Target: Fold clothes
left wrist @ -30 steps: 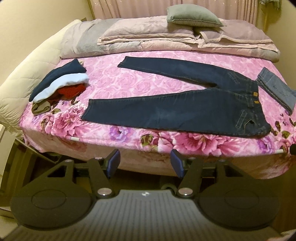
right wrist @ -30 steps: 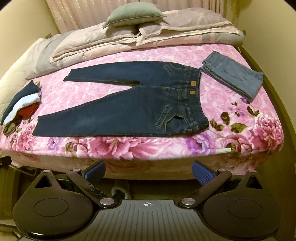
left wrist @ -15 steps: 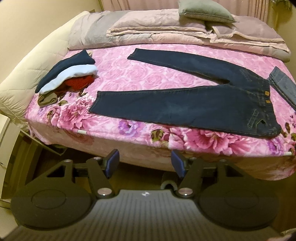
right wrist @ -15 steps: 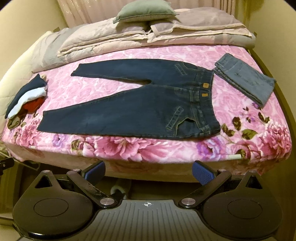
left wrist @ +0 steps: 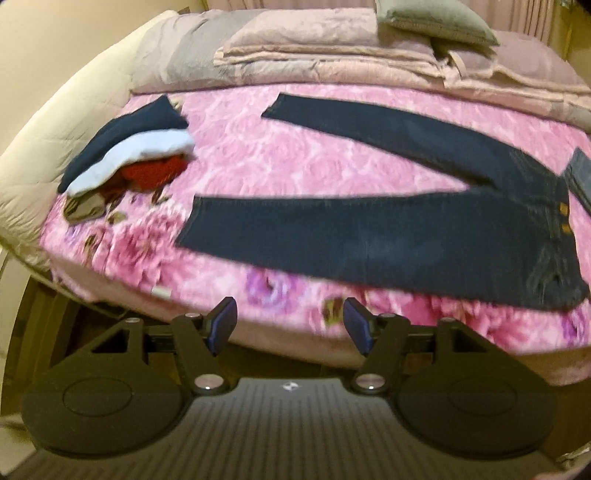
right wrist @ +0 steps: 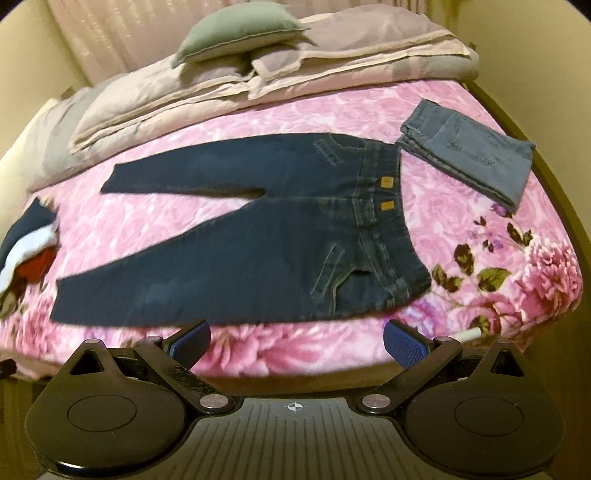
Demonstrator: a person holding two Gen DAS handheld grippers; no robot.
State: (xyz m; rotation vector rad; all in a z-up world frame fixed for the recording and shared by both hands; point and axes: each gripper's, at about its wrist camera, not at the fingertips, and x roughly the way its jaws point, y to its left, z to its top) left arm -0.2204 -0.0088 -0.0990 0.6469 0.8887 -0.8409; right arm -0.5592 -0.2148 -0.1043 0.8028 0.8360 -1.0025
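Right wrist: dark jeans (right wrist: 236, 254) flat; two tan waistband patches, unreadable.

Dark indigo jeans (right wrist: 236, 254) are laid out, with two small tan patches (right wrist: 386, 193) seen on the waistband. The bedspread (right wrist: 480, 266) under them is done in pink all over, roses tone on tone, with bigger magenta blooms and olive-brown leaves printed toward 4 o'clock. At 2 o'clock a folded pair (right wrist: 469, 147) in faded grey-blue is seen. At 9 o'clock a pile (left wrist: 129, 155) is stacked navy, pale blue, red. Mauve-grey bedding (right wrist: 258, 74) is topped by a sage green cushion (right wrist: 236, 29). Blue pads (right wrist: 404, 347) are fitted on black grippers.
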